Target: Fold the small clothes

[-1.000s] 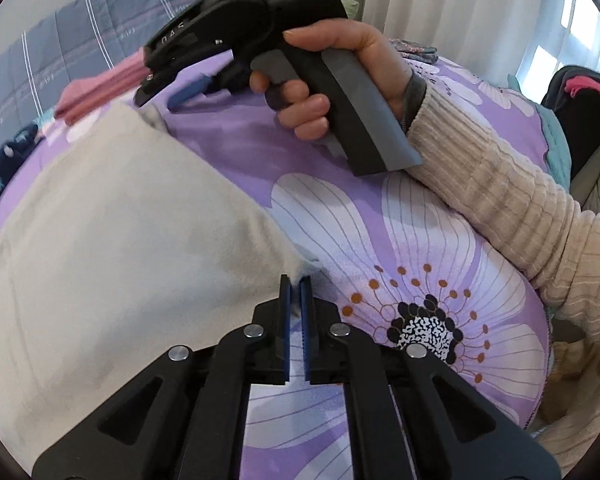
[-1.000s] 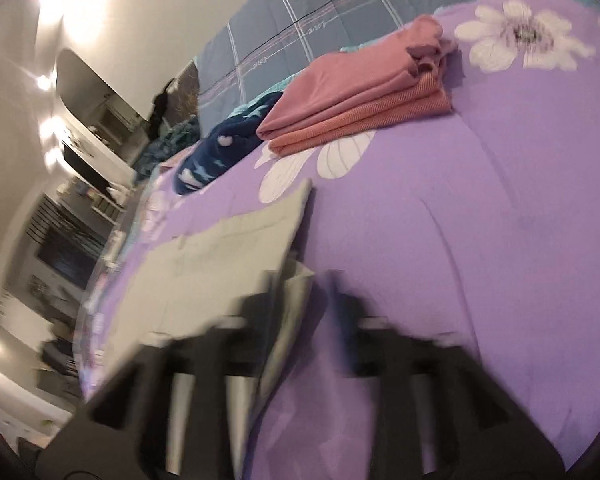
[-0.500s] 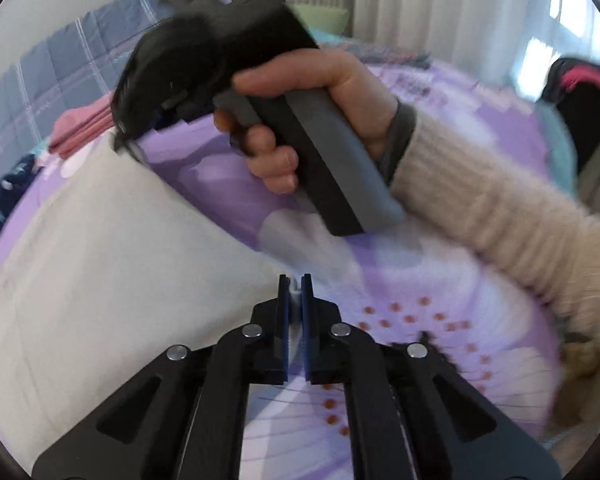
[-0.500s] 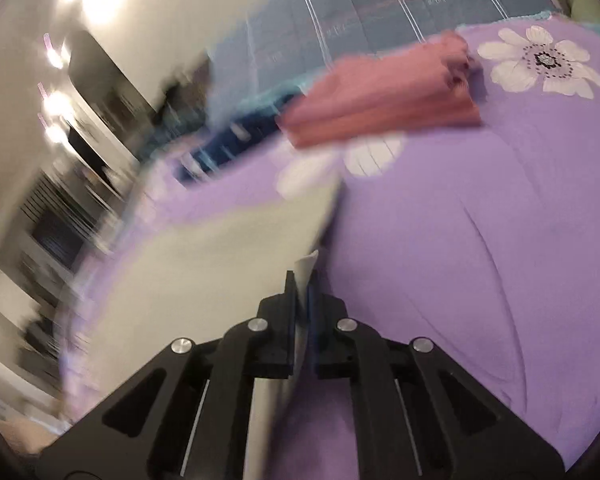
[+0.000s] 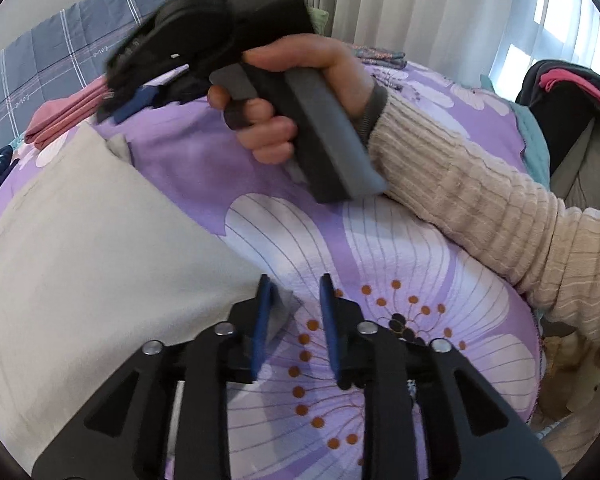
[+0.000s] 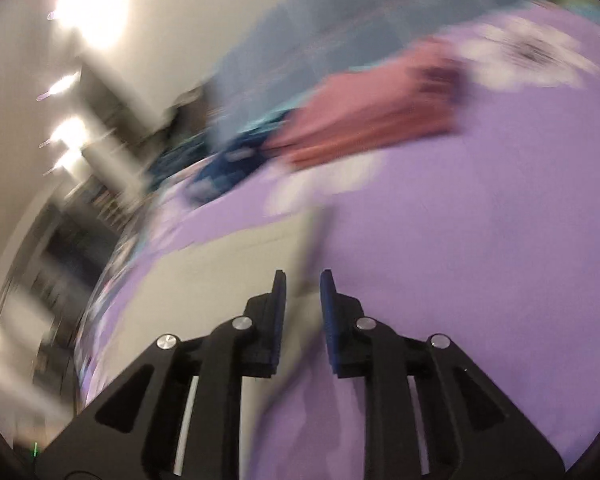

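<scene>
On the bed point(image 5: 380, 264), both grippers, left point(image 5: 294, 312) and right point(image 6: 303, 300), have fingers apart at the beige cloth's point(image 5: 100, 248) edge.

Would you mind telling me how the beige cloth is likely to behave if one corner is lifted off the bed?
The beige cloth is probably floppy: it lies flat, following the bedspread's curve. It looks thin and light, so a lifted corner would likely drape and drag the rest. Its folded layers, visible at the edge between the open right gripper jaws, may slide apart.

Daylit, fisheye-warped, right wrist view motion-blurred
</scene>
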Motion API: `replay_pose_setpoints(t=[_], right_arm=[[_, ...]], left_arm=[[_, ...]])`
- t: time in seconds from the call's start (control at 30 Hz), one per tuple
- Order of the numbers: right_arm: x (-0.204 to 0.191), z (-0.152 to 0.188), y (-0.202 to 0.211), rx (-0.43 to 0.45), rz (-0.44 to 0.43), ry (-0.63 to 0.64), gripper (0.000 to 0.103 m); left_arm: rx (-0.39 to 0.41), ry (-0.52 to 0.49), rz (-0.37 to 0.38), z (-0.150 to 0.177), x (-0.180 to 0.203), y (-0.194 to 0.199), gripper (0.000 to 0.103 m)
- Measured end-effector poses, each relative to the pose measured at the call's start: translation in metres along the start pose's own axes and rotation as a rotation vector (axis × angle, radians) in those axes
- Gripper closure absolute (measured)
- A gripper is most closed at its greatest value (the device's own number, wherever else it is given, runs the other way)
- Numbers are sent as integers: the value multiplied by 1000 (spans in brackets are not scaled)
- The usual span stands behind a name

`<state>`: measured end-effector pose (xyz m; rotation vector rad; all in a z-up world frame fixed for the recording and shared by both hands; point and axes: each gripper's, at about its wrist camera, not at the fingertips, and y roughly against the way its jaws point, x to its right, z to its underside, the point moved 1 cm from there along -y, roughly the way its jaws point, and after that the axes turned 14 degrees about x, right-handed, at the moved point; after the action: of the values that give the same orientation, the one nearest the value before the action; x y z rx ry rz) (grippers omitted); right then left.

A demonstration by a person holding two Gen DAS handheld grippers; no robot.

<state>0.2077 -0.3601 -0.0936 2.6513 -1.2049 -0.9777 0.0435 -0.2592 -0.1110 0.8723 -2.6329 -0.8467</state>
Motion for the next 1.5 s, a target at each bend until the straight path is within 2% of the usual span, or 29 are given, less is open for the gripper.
replay_pose_setpoints(t=[0.03,0.07,0.1,0.13,0.17,0.27,0.3,0.37,0.4,0.43,0.47,0.57,0.6,0.63,0.67,0.7,0.77,0.83,0.87,0.97,1.03,1.23,1.33,1.5], right_arm=[[-17,5,-3,-29,-6,80,72],[-33,16,-16,-73,38,202,68],[-35,24,-27,-106,102,255,64],[-29,34,-44,-163,182,284,70],[-23,40,-53,-193,212,267,72],[-29,27,-39,-152,237,216,79],[-32,28,-35,-156,245,206,79],[-39,31,-28,-167,286,221,78],[-48,31,-20,-173,350,254,64],[-59,34,-12,-168,393,293,56],[-66,36,-2,-162,406,321,56],[-119,47,21,-138,371,446,56],[-150,55,23,-130,345,518,56],[-175,64,20,-128,313,570,55],[-198,73,17,-129,273,615,53],[-230,89,11,-138,205,674,51],[-275,113,-5,-153,98,765,49],[-323,148,-26,-174,-18,865,48],[-347,168,-41,-187,-75,913,47],[-386,205,-74,-194,-103,1015,47],[-407,225,-100,-189,-63,1075,47],[-425,253,-151,-196,77,1191,47],[-423,263,-167,-192,141,1217,47],[-433,272,-189,-102,239,1296,49]], left_arm=[[8,8,-2,-1,2,1,72],[16,13,-8,0,3,5,71],[28,16,-19,1,2,11,70],[44,14,-37,2,1,20,68],[54,12,-56,5,-1,29,63],[92,39,-152,22,-19,69,58],[96,55,-180,27,-27,79,57],[104,109,-282,43,-50,110,56],[112,150,-347,55,-65,131,56],[119,185,-389,64,-78,148,56],[127,224,-431,73,-89,164,56],[158,348,-585,108,-129,223,56],[160,373,-625,117,-137,236,56],[161,416,-692,132,-151,258,56],[162,439,-728,138,-160,270,57],[165,464,-768,147,-168,283,61],[178,522,-836,165,-183,312,85],[203,574,-869,181,-193,334,96],[214,584,-880,187,-192,342,96],[257,613,-901,208,-193,363,96],[280,647,-892,222,-196,371,96],[314,705,-880,249,-211,381,94],[347,711,-871,253,-218,388,90],[400,698,-853,249,-230,396,76]])
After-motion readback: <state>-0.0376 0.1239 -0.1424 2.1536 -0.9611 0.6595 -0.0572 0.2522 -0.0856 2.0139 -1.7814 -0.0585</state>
